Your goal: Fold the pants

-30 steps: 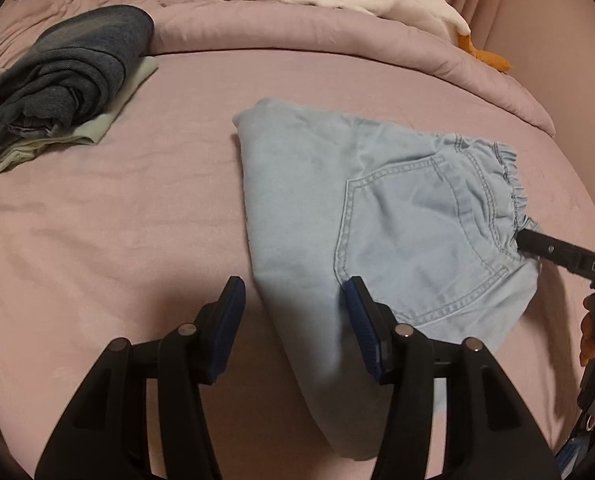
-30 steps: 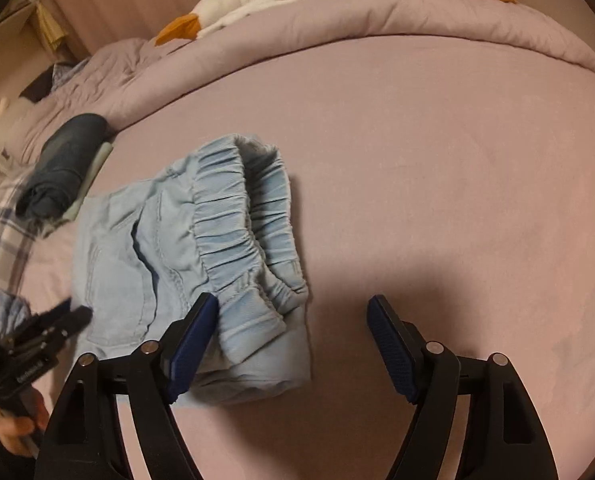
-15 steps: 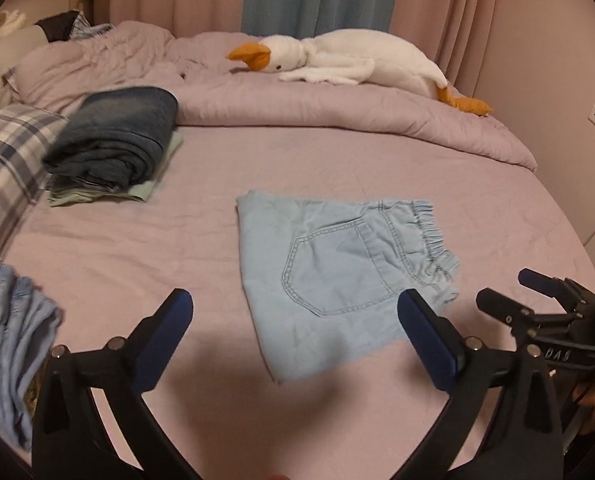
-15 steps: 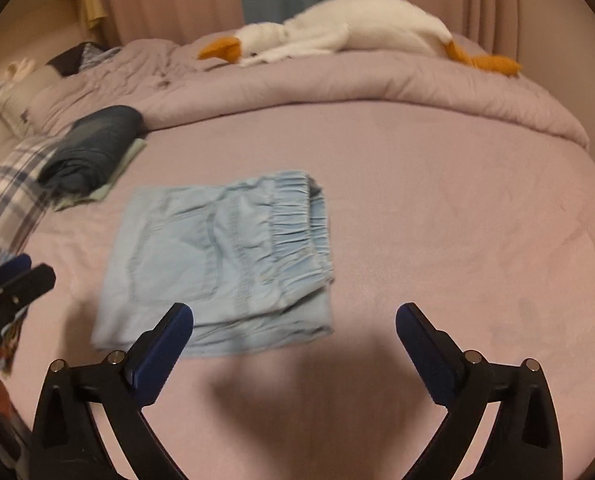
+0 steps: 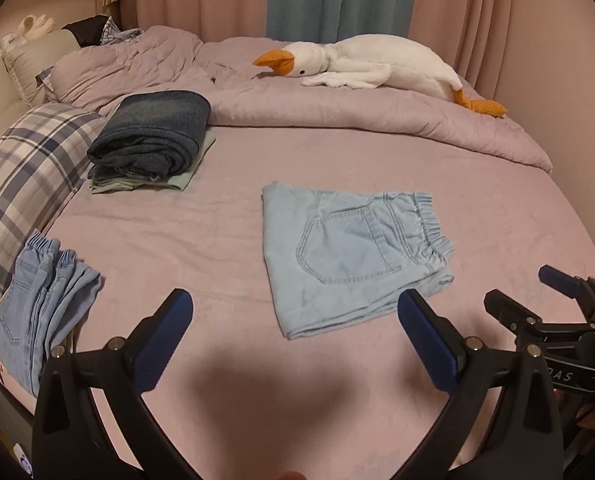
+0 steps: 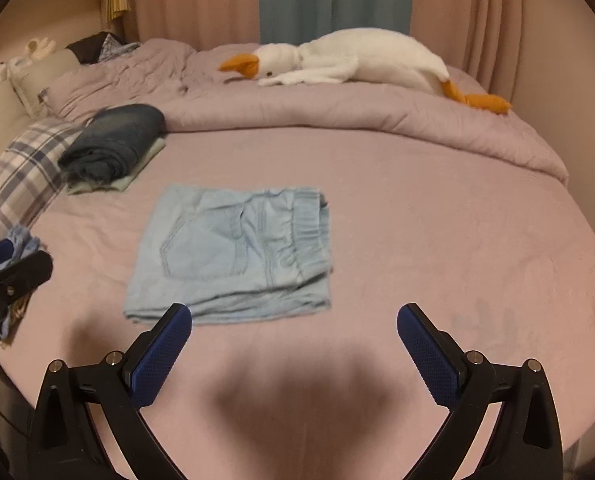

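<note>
Where soft denim pants [image 5: 349, 256] lie, folded square, bedsheet [image 5: 217, 240] shows creases

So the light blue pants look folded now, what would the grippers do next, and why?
Probably lift the folded pants onto the stack by the pillow, or reach for the unfolded pair at the bed's edge. Left gripper and right gripper are both open and empty, clear of the cloth.

So that's three pairs of pants: light folded pants [image 5: 349, 256], jeans pile [image 5: 153, 136], another pair [image 5: 37, 312]. One goose [image 5: 369, 62], one plaid pillow [image 5: 29, 168].
</note>
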The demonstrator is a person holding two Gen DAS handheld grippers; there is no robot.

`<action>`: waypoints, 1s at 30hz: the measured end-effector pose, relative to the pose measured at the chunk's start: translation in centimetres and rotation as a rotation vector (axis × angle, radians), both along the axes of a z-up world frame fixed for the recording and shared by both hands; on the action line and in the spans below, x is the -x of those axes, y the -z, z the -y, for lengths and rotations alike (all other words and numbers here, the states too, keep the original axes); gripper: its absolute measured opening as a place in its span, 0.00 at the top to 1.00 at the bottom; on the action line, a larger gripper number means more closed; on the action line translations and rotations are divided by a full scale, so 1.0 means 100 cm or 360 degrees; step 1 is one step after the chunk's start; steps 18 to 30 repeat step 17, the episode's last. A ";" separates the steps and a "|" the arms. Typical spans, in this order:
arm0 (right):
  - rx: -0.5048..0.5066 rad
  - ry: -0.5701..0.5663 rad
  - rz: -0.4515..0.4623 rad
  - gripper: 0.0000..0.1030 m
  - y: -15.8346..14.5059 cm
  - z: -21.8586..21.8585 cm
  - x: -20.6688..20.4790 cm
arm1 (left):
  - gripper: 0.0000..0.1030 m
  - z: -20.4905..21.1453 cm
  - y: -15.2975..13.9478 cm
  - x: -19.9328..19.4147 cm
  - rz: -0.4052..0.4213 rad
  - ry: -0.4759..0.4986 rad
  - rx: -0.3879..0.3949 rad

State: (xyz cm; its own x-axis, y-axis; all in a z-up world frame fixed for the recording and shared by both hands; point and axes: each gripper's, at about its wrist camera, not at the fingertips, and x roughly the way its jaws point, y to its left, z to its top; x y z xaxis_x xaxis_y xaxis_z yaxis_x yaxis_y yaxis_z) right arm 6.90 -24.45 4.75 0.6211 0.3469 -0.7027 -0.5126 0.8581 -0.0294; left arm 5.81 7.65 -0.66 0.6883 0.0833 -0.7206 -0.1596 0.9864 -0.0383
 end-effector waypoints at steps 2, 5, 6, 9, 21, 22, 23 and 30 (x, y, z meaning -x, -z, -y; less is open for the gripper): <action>-0.0004 -0.0004 0.0005 0.01 -0.002 -0.001 0.003 | 0.00 0.001 0.001 0.001 -0.0008 -0.0005 -0.0005; -0.0015 -0.0006 0.0015 0.01 -0.005 -0.001 0.006 | 0.00 0.002 0.000 0.003 -0.0008 -0.0009 -0.0004; -0.0015 -0.0006 0.0021 0.01 -0.007 -0.001 0.006 | 0.00 0.002 0.000 0.004 -0.0007 -0.0008 -0.0005; -0.0017 -0.0008 0.0028 0.01 -0.008 -0.002 0.008 | 0.00 0.003 0.000 0.005 -0.0007 -0.0006 0.0001; -0.0021 -0.0014 0.0029 0.01 -0.008 -0.002 0.009 | 0.00 0.001 0.000 0.005 -0.0004 0.0008 0.0018; -0.0021 -0.0014 0.0029 0.01 -0.008 -0.002 0.009 | 0.00 0.001 0.000 0.005 -0.0004 0.0008 0.0018; -0.0021 -0.0014 0.0029 0.01 -0.008 -0.002 0.009 | 0.00 0.001 0.000 0.005 -0.0004 0.0008 0.0018; -0.0021 -0.0014 0.0029 0.01 -0.008 -0.002 0.009 | 0.00 0.001 0.000 0.005 -0.0004 0.0008 0.0018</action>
